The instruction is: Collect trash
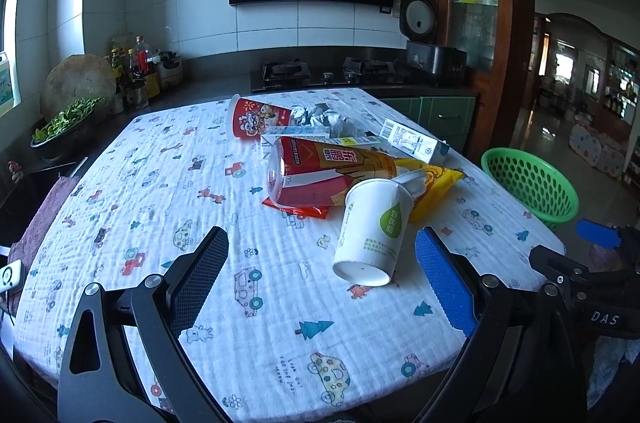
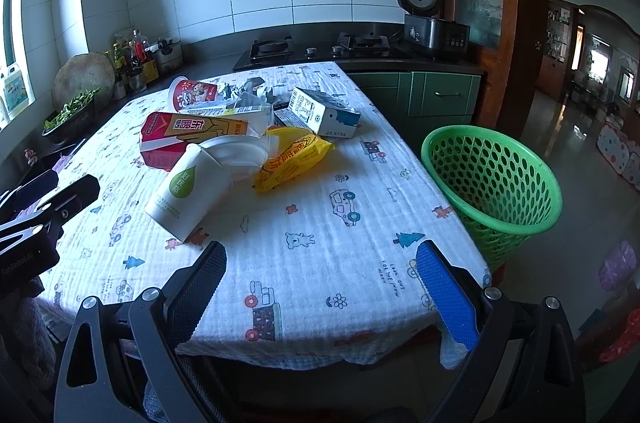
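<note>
A heap of trash lies mid-table. A white paper cup with a green drop logo lies tipped, nearest the grippers. Behind it are a red and gold carton, a yellow snack wrapper, a white milk carton, a red cartoon cup and crumpled foil. A green mesh basket stands off the table's right side. My left gripper is open, just short of the white cup. My right gripper is open over the table's near edge, holding nothing.
The table wears a white cloth printed with cars and trees. Behind it run a dark counter with a gas hob, a rice cooker, bottles and a bowl of greens. A doorway opens at right.
</note>
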Demonstrator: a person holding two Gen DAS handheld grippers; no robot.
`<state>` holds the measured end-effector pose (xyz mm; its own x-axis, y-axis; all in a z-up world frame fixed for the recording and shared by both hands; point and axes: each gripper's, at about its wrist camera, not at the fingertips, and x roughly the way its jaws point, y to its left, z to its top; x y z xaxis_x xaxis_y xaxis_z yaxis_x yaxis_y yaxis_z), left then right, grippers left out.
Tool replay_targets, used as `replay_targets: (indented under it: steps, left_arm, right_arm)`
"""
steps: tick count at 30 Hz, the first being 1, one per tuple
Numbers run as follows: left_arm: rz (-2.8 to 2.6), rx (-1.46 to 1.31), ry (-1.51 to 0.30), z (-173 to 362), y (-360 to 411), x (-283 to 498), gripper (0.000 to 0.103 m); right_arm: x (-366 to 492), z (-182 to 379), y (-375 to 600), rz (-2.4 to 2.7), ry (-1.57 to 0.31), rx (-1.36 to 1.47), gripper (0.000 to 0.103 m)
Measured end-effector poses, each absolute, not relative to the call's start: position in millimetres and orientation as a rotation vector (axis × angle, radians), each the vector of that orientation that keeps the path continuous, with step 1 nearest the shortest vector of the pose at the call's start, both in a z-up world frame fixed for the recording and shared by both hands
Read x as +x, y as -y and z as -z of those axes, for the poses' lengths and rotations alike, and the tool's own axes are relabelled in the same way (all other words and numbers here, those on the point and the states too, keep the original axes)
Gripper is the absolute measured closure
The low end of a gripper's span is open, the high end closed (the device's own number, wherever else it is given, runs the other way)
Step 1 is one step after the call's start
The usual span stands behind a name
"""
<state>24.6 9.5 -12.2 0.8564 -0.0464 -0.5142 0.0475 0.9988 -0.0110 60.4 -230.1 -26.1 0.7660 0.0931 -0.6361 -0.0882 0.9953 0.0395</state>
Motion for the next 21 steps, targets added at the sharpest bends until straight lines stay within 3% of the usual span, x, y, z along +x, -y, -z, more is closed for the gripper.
replay_targets:
  steps: [21]
  left_arm:
    - [0.157, 0.025, -0.663, 31, 6, 72, 0.018]
  right_arm:
    - [96, 39, 238, -0.107, -0.738, 0.010, 0.010]
